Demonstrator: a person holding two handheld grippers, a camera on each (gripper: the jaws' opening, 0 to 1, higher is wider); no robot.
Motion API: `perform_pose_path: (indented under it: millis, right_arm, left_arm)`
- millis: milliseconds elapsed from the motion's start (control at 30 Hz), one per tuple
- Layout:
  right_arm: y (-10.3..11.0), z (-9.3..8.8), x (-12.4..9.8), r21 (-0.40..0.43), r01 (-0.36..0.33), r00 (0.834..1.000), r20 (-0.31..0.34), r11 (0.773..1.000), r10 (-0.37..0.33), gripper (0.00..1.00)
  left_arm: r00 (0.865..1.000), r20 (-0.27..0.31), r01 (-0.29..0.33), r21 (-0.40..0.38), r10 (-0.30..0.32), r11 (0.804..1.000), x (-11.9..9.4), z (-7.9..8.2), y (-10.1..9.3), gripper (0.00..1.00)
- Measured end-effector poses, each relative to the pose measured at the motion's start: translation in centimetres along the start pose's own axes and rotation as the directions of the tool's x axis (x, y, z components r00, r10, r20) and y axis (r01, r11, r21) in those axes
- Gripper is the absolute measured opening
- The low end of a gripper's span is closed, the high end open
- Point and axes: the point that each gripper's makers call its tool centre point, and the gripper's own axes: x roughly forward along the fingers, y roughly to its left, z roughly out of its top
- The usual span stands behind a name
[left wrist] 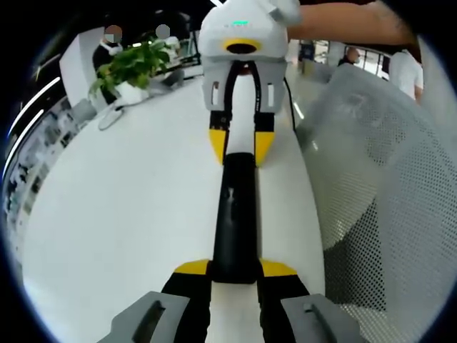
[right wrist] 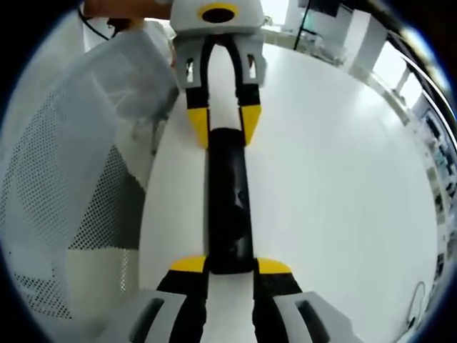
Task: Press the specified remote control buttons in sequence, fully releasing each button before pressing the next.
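Observation:
A long black remote control point(left wrist: 235, 214) is held lengthwise over the white table point(left wrist: 128, 214), between both grippers. In the left gripper view my left gripper point(left wrist: 234, 269) is shut on its near end, yellow fingertips point(left wrist: 191, 268) on either side. My right gripper point(left wrist: 241, 146) faces me from the top of that view and is shut on the far end. The right gripper view mirrors this: the remote control point(right wrist: 228, 193) runs from my right gripper point(right wrist: 230, 266) up to the left gripper point(right wrist: 223, 125). Its buttons are too dark to make out.
A white mesh chair back point(left wrist: 385, 186) stands close along the table's edge, also seen as the chair point(right wrist: 78, 164). A potted plant point(left wrist: 132, 68) and a cable point(left wrist: 107, 118) lie at the far end of the table. People point(left wrist: 400, 68) stand in the background.

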Motion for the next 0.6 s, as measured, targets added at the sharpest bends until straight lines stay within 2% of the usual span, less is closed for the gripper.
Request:
perform_pose_path:
  millis: [233, 600]
  right_arm:
    - [0.00, 0.04, -0.02, -0.002, 0.013, 1.000, 0.004, 1.000, -0.013, 0.20]
    - [0.13, 0.02, -0.07, -0.011, 0.029, 1.000, 0.007, 1.000, -0.029, 0.20]
  left_arm:
    - [1.000, -0.004, -0.001, -0.008, 0.001, 1.000, 0.04, -0.02, 0.00, 0.23]
    - [1.000, -0.022, -0.008, 0.024, 0.008, 1.000, 0.02, 0.08, -0.04, 0.23]
